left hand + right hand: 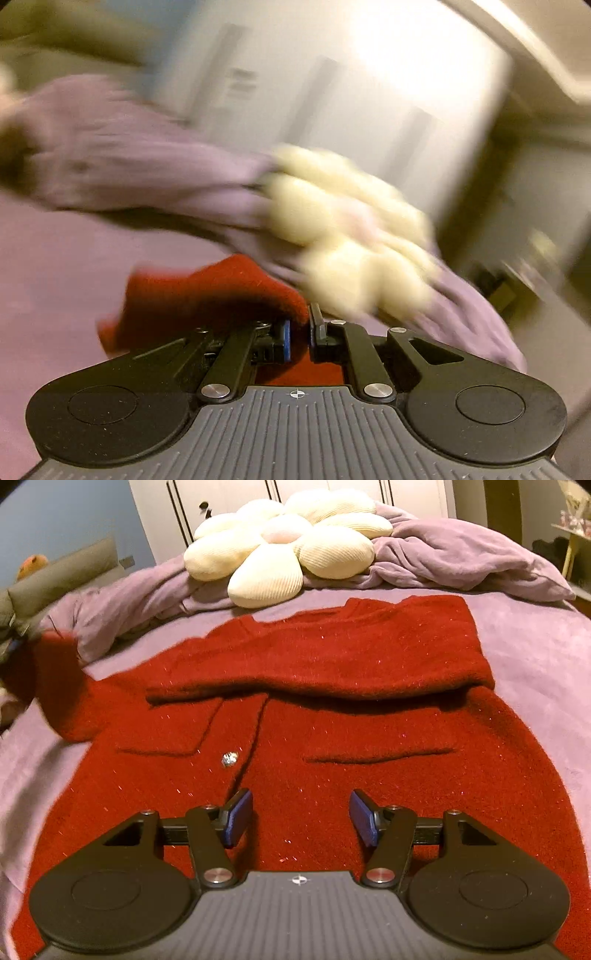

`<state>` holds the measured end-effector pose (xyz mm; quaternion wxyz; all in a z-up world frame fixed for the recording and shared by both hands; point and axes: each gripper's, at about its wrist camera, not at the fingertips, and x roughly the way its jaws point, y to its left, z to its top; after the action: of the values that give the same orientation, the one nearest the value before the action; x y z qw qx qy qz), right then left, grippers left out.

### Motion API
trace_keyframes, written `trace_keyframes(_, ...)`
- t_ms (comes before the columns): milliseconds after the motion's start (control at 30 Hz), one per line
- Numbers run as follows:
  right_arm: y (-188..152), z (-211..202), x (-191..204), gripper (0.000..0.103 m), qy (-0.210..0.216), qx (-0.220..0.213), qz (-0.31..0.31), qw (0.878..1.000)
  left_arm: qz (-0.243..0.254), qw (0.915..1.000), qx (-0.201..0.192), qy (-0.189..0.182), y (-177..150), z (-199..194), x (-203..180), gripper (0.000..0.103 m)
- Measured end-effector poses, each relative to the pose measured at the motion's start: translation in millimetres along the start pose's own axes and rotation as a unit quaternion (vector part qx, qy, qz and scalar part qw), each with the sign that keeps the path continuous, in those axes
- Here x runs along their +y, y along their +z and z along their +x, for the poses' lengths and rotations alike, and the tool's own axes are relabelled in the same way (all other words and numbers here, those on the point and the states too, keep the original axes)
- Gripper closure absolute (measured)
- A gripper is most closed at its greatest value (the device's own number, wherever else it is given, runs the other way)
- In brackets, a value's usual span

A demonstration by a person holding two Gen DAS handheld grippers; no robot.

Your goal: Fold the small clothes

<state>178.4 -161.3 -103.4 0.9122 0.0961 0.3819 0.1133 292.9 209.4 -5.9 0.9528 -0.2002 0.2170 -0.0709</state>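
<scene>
Red knit jacket (314,709) on the lilac bed (535,646), sleeve clenched in left tool (299,328), right tool (301,819) released.

Open right claw (301,821) over red cardigan (332,720).

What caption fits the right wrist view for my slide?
Open right gripper poised above a red cardigan on the purple bed, one sleeve folded across, flower pillow behind.
</scene>
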Motion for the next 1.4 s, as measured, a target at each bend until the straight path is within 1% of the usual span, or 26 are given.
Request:
trace_keyframes(33, 2, -2, -3, 0.045, 0.002, -0.005, 0.005, 1.0, 0.018, 0.9995, 0.016, -0.021, -11, 13, -28, 0.084)
trace_keyframes(67, 3, -4, -5, 0.045, 0.003, -0.008, 0.008, 1.0, 0.032, 0.9985, 0.029, -0.034, -23, 25, -51, 0.058)
trace_keyframes(100, 5, -6, -8, 0.045, 0.004, -0.012, 0.012, 1.0, 0.045, 0.9966, 0.056, -0.041, -40, 40, -74, 0.041)
trace_keyframes(133, 6, -8, -11, 0.045, 0.004, -0.015, 0.015, 1.0, 0.047, 0.9952, 0.074, -0.043, -54, 51, -86, 0.028)
trace_keyframes(167, 7, -10, -15, 0.045, 0.003, -0.018, 0.019, 1.0, 0.043, 0.9943, 0.086, -0.047, -67, 59, -95, 0.03)
trace_keyframes(233, 12, -13, -24, 0.045, 0.003, -0.025, 0.023, 0.999, 0.022, 0.9926, 0.11, -0.046, -92, 67, -96, 0.03)
trace_keyframes(300, 17, -14, -31, 0.045, 0.005, -0.029, 0.026, 0.999, -0.013, 0.9942, 0.105, -0.019, -109, 64, -76, 0.029)
trace_keyframes(400, 30, -3, -42, 0.047, 0.022, -0.029, 0.038, 0.999, -0.026, 0.9949, 0.08, 0.055, -127, 51, -38, 0.024)
trace_keyframes(433, 36, 4, -42, 0.048, 0.028, -0.03, 0.045, 0.998, -0.025, 0.9938, 0.07, 0.084, -130, 50, -27, 0.02)
trace_keyframes(500, 49, 18, -39, 0.05, 0.038, -0.037, 0.054, 0.997, -0.022, 0.9889, 0.054, 0.137, -135, 47, -6, 0.019)
trace_keyframes(567, 64, 37, -34, 0.052, 0.045, -0.04, 0.067, 0.996, -0.036, 0.9842, 0.053, 0.165, -135, 52, 15, 0.014)
trace_keyframes(600, 73, 50, -31, 0.052, 0.053, -0.04, 0.08, 0.995, -0.055, 0.9813, 0.06, 0.175, -139, 54, 26, 0.014)
trace_keyframes(633, 80, 62, -30, 0.052, 0.06, -0.036, 0.094, 0.993, -0.078, 0.98, 0.065, 0.171, -143, 54, 36, 0.014)
trace_keyframes(667, 86, 74, -29, 0.052, 0.065, -0.029, 0.112, 0.991, -0.091, 0.9814, 0.052, 0.16, -147, 54, 42, 0.014)
trace_keyframes(700, 91, 85, -29, 0.052, 0.073, -0.02, 0.125, 0.989, -0.09, 0.9827, 0.038, 0.157, -149, 51, 42, 0.014)
trace_keyframes(767, 97, 106, -26, 0.053, 0.078, -0.003, 0.138, 0.987, -0.067, 0.9823, 0.042, 0.17, -150, 58, 37, 0.011)
trace_keyframes(800, 98, 112, -23, 0.054, 0.075, -0.004, 0.138, 0.988, -0.051, 0.982, 0.048, 0.176, -150, 63, 33, 0.009)
trace_keyframes(833, 99, 116, -19, 0.064, 0.07, -0.008, 0.132, 0.989, -0.042, 0.9818, 0.051, 0.178, -150, 66, 31, 0.008)
trace_keyframes(867, 98, 118, -16, 0.069, 0.065, -0.011, 0.124, 0.99, -0.036, 0.9816, 0.052, 0.18, -150, 68, 29, 0.007)
trace_keyframes(967, 101, 116, -10, 0.08, 0.06, -0.019, 0.094, 0.994, -0.045, 0.9822, 0.051, 0.175, -146, 70, 34, 0.007)
trace_keyframes(1000, 101, 110, -8, 0.081, 0.05, -0.029, 0.079, 0.995, -0.052, 0.9824, 0.052, 0.172, -147, 66, 35, 0.007)
trace_keyframes(1100, 99, 84, -7, 0.082, -0.028, -0.08, 0.029, 0.996, -0.063, 0.9792, 0.053, 0.186, -143, 58, 33, 0.008)
trace_keyframes(1167, 96, 69, -18, 0.082, -0.063, -0.099, 0.031, 0.993, -0.062, 0.9784, 0.054, 0.19, -136, 61, 32, 0.009)
trace_keyframes(1233, 95, 58, -36, 0.082, -0.082, -0.099, 0.055, 0.99, -0.058, 0.9803, 0.056, 0.18, -133, 63, 27, 0.009)
trace_keyframes(1333, 89, 54, -55, 0.082, -0.11, -0.09, 0.051, 0.989, -0.025, 0.982, 0.074, 0.172, -136, 70, 17, 0.009)
trace_keyframes(1400, 88, 59, -71, 0.081, -0.109, -0.065, 0.073, 0.989, -0.019, 0.9823, 0.086, 0.165, -141, 71, 14, 0.009)
